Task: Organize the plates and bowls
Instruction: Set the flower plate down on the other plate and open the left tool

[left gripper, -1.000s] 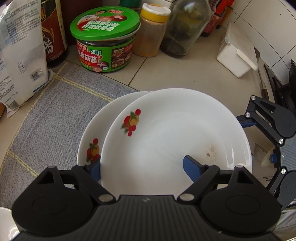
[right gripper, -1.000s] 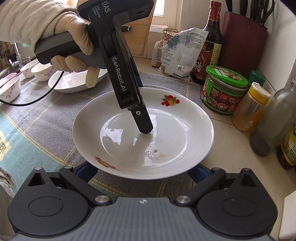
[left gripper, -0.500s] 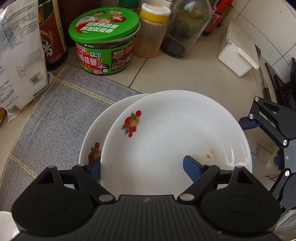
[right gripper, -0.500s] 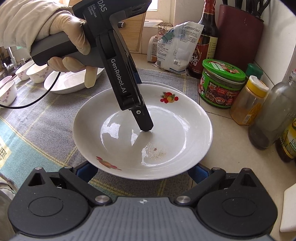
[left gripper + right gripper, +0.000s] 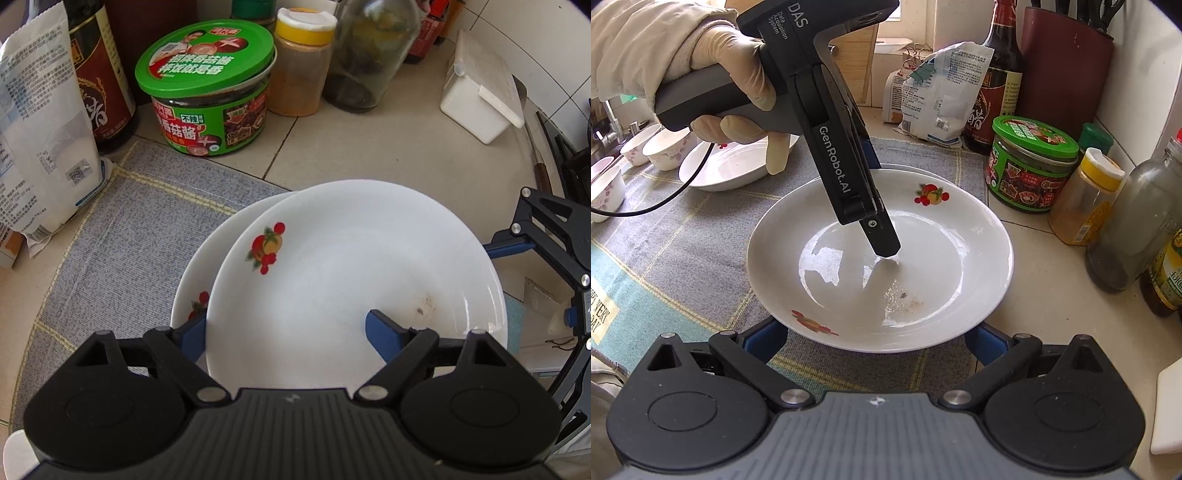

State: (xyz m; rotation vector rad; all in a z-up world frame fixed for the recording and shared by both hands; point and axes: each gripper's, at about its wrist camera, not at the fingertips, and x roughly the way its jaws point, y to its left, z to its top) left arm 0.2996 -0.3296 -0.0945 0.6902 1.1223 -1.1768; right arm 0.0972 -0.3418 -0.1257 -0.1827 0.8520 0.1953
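On the counter mat, you are straddling the top plate (image 5: 354, 280) rim with left gripper (image 5: 291, 332) jaws wide, unclamped; glazed, slippery, breakable — pinching the rim suits. Right gripper (image 5: 875, 339) jaws gaping beneath.

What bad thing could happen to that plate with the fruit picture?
The top plate sits off-centre on the lower plate, so it might slide or clink. The left gripper is open astride its rim, one finger inside; a poor pinch on the glossy rim could let it slip. The green-lidded jar stands close beyond; a swinging plate could hit it.
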